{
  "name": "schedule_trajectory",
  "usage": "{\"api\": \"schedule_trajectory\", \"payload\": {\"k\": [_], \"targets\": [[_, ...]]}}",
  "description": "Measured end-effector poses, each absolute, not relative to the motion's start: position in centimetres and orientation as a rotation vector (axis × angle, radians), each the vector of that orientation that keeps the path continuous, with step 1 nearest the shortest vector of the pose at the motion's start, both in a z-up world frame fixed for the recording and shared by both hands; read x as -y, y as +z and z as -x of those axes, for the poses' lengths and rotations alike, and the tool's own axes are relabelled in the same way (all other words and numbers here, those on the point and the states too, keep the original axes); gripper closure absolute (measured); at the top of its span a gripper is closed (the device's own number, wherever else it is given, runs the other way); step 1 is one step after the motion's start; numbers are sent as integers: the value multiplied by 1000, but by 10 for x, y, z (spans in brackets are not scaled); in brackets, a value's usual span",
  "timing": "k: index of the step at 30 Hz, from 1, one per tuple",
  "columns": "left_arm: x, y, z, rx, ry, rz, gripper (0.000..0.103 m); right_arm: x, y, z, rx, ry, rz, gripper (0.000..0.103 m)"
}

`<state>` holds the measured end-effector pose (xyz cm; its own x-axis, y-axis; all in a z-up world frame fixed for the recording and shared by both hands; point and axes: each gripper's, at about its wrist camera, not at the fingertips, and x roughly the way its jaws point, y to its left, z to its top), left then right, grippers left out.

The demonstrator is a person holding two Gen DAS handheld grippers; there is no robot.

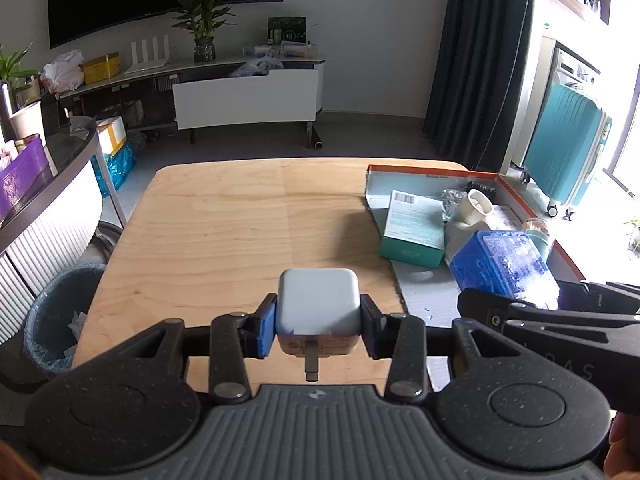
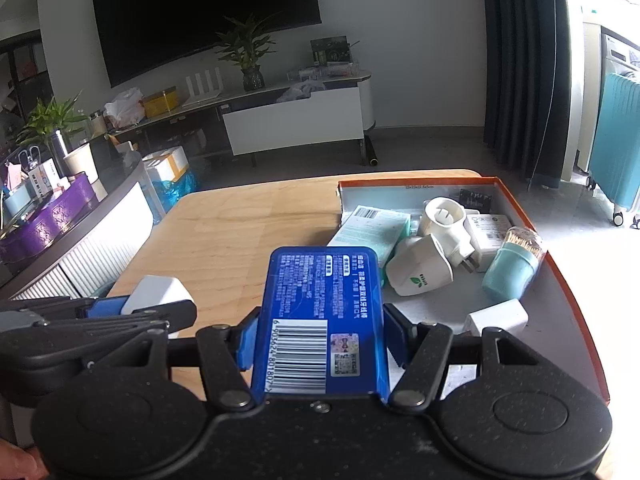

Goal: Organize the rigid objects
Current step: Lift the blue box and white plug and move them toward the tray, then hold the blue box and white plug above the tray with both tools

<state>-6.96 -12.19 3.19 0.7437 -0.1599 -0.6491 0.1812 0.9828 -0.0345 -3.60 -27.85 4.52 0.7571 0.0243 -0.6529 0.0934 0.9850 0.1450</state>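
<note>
Left wrist: left claw (image 1: 318,322) level, clamping charger (image 1: 317,307).

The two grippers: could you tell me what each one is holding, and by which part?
The left gripper clamps a white charger plug by its two side faces. The right gripper clamps a blue box by its long side edges.

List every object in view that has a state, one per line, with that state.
Left gripper: shut on white cube charger, held above the wooden table.
Right gripper: shut on blue flat box.
Orange-rimmed shallow tray: open, holding items.
Teal toothpick jar: lying tilted in the tray.
White round plug adapter: on its side.
</note>
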Motion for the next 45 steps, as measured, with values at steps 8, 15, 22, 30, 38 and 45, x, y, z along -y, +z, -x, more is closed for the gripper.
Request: {"api": "schedule_trajectory", "payload": {"k": [8, 15, 22, 30, 38, 45], "targets": [[145, 35, 70, -693, -236, -51, 61, 297, 50, 43, -694, -80, -186, 29], [160, 37, 64, -687, -268, -61, 61, 317, 54, 47, -680, -123, -195, 29], [173, 39, 57, -683, -291, -57, 61, 334, 58, 46, -669, -154, -199, 29], [186, 42, 49, -674, -316, -62, 61, 352, 65, 43, -651, -187, -202, 29], [199, 41, 42, -679, -335, -66, 61, 370, 64, 40, -648, -213, -217, 29], [209, 39, 36, -690, -352, -68, 61, 380, 65, 35, -648, -234, -222, 29]]}}
